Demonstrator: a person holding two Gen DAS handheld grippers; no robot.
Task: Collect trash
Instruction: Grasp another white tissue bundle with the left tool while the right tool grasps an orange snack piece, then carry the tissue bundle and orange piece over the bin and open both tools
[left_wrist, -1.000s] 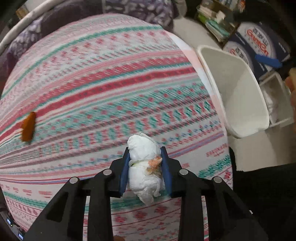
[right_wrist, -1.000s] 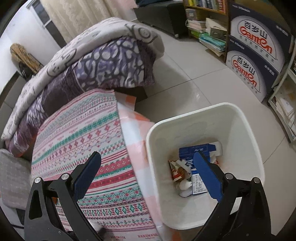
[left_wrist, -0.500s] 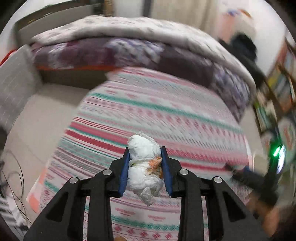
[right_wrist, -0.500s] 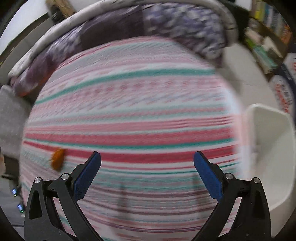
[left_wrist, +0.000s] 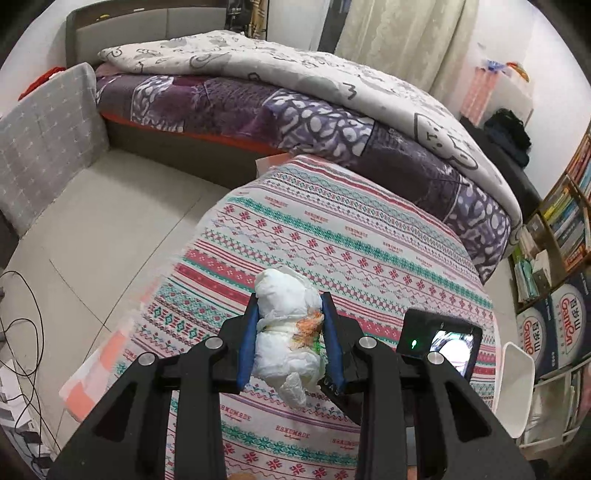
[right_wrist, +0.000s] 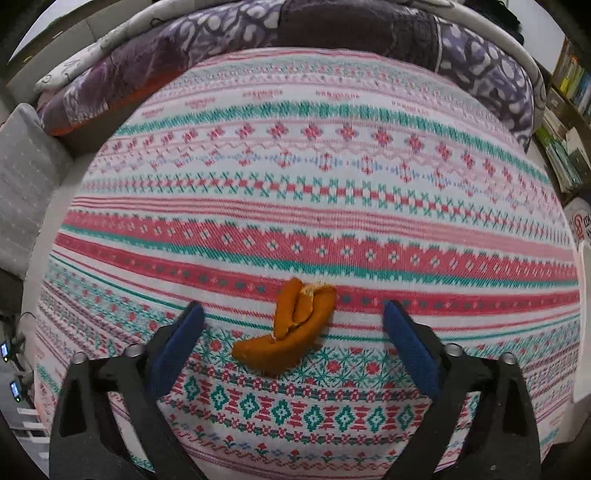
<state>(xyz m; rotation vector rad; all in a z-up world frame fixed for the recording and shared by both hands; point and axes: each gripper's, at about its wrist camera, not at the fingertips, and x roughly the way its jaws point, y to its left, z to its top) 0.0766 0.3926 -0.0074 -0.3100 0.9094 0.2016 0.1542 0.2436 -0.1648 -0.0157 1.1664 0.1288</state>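
My left gripper (left_wrist: 290, 314) is shut on a crumpled white tissue wad (left_wrist: 286, 332) with an orange stain, held above the patterned tablecloth (left_wrist: 332, 236). An orange peel (right_wrist: 291, 325) lies on the same tablecloth (right_wrist: 314, 184) in the right wrist view. My right gripper (right_wrist: 291, 314) hovers over it, jaws closing, with the peel between the blue pads (right_wrist: 402, 332) and untouched. The right gripper's camera body (left_wrist: 439, 347) shows low right in the left wrist view. The white trash bin's rim (left_wrist: 517, 387) peeks at the table's right end.
A bed with purple and white quilts (left_wrist: 295, 96) runs behind the table. A grey cushion (left_wrist: 44, 140) stands at the left on the tiled floor (left_wrist: 92, 240). Bookshelves and blue cartons (left_wrist: 561, 325) line the right side. Cables (left_wrist: 22, 332) lie at the lower left.
The left gripper rose and swung away from the bin, still holding the tissue. The right gripper left the bin, swept over the table, and now sits over the orange peel with narrower jaws.
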